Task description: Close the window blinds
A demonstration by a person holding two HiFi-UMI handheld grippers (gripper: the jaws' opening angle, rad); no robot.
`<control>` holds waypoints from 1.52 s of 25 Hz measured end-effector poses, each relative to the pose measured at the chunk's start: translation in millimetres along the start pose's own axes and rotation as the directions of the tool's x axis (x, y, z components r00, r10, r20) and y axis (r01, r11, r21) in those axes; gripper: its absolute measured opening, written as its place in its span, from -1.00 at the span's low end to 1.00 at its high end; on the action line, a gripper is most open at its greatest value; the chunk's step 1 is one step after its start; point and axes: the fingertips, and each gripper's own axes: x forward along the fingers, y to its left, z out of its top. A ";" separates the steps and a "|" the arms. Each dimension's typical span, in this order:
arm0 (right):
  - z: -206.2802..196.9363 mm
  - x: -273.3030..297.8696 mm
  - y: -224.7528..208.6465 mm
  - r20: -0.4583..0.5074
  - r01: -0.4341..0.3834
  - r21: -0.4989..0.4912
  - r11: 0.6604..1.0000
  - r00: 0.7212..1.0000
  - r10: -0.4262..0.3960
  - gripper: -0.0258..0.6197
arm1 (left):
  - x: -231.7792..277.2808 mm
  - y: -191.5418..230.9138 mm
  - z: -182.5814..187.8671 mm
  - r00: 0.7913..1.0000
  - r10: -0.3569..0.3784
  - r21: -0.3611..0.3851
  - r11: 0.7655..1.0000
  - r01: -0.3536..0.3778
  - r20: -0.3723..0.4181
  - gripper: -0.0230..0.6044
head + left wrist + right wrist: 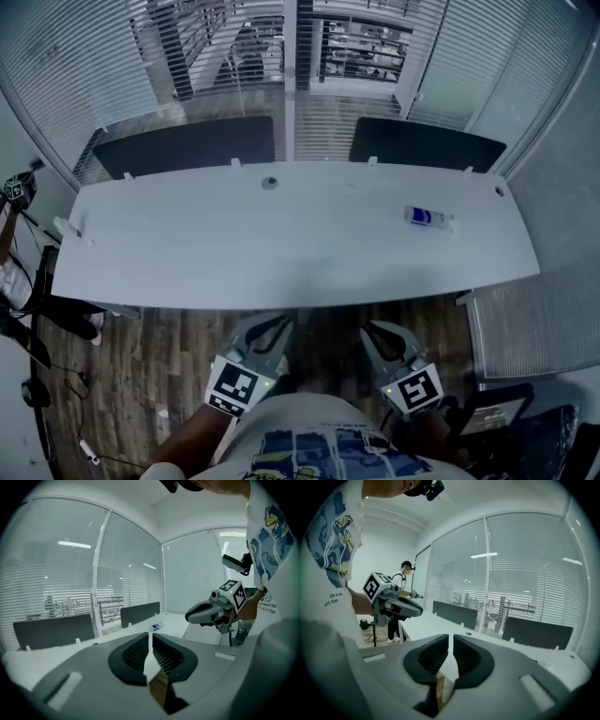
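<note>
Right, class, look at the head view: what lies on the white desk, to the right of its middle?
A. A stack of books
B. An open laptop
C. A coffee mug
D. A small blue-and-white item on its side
D: a small blue-and-white item lies flat on the white desk, right of its middle; no laptop, books or mug is on the desk.

Two hand-held grippers (272,325) (379,332), two dark panels (187,145) (427,143), one table (281,248), one bottle (428,217).
</note>
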 end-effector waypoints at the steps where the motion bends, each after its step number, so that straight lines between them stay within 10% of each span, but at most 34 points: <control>1: 4.5 10.4 -2.5 0.003 0.006 0.002 1.000 1.000 -0.006 -0.86 | 3.1 10.5 0.7 1.000 -0.008 0.013 1.000 0.008 -0.004 -0.82; 18: 33.2 123.5 -35.0 -0.003 0.012 -0.005 1.000 1.000 -0.012 -0.86 | 68.9 156.1 36.9 0.997 0.027 0.091 0.995 -0.033 0.067 -0.82; 38: 20.8 178.3 -189.2 -0.022 0.001 0.031 1.000 1.000 0.000 -0.86 | 264.9 306.8 123.2 0.977 0.207 0.267 0.940 -0.213 0.052 -0.78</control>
